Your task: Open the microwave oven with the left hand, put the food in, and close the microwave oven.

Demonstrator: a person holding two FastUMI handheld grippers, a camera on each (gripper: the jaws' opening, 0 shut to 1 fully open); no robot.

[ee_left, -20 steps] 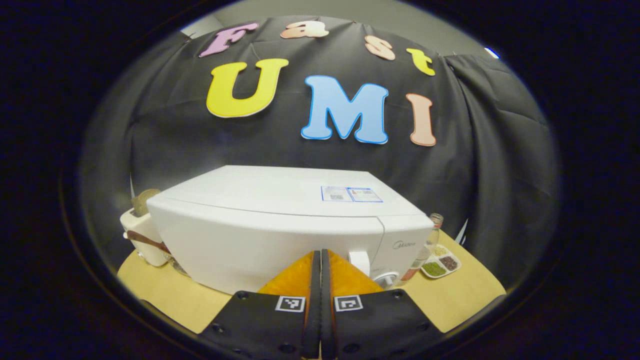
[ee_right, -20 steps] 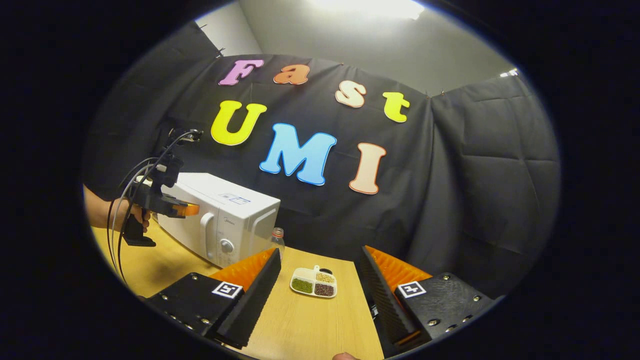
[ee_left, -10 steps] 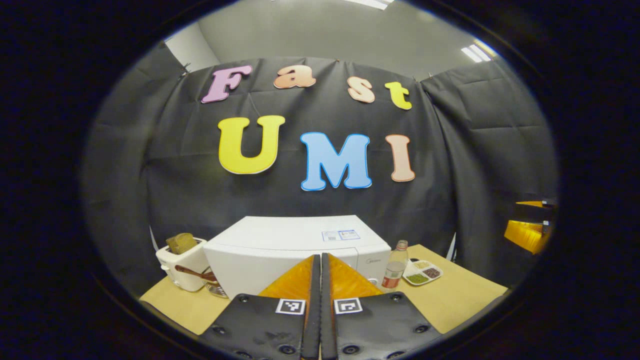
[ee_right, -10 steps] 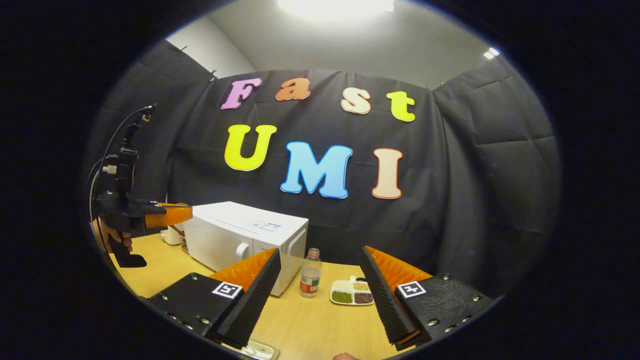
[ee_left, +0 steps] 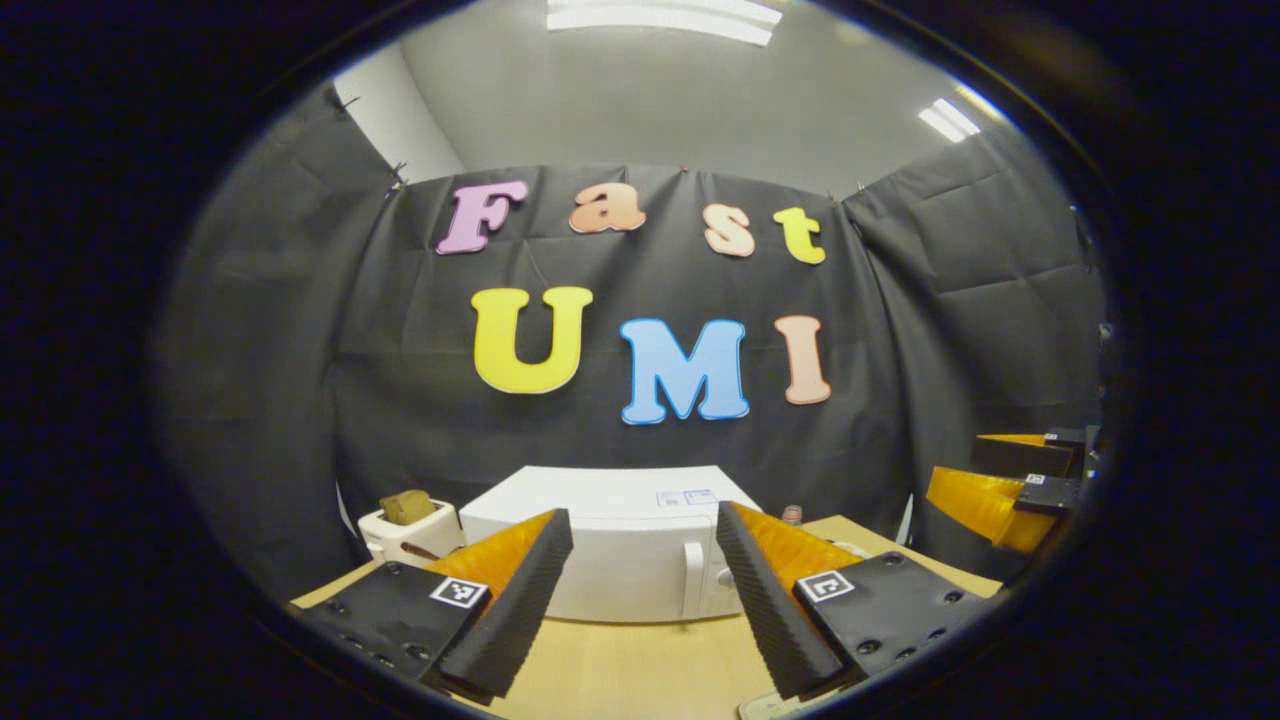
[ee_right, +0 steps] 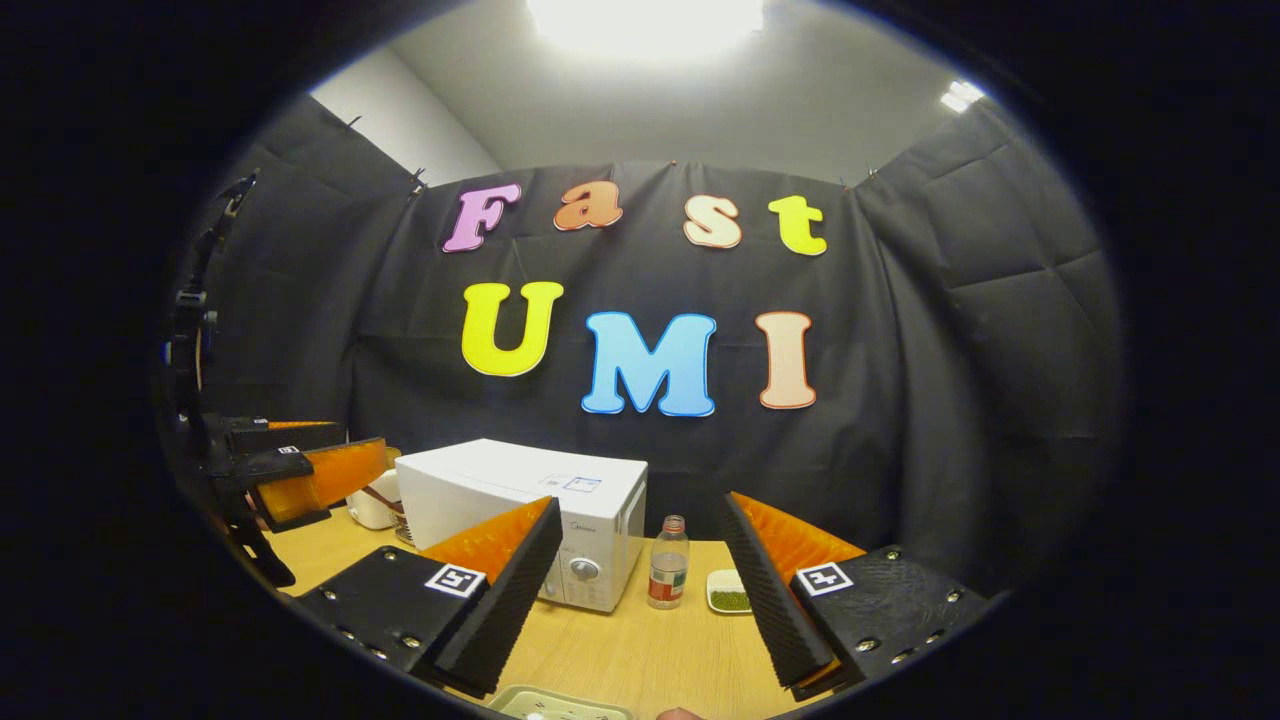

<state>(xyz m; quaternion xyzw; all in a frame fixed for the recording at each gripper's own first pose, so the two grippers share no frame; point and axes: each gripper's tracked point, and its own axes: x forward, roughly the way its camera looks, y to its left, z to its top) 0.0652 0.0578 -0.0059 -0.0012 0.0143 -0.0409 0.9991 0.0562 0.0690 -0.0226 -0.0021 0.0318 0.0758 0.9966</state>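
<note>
One bench of pale wood is seen, and on it one white microwave oven stands near the back, its door shut and its upright handle facing the left tongs. To its left one toaster holding a slice of bread is placed; to its right one bottle and, just beside that, one small divided dish of green grains are set. The rim of one pale tray is visible at the bench's near edge; whether the food lies on it cannot be told.

Two tongs are counted. The left tongs are held well back from the oven, fingers spread wide with nothing between them. The right tongs are likewise parted and empty.

The door is judged not yet opened. Should the handle be approached off-centre, the fingers could slip past it, or the light oven could be dragged across the bench and the bottle toppled.
</note>
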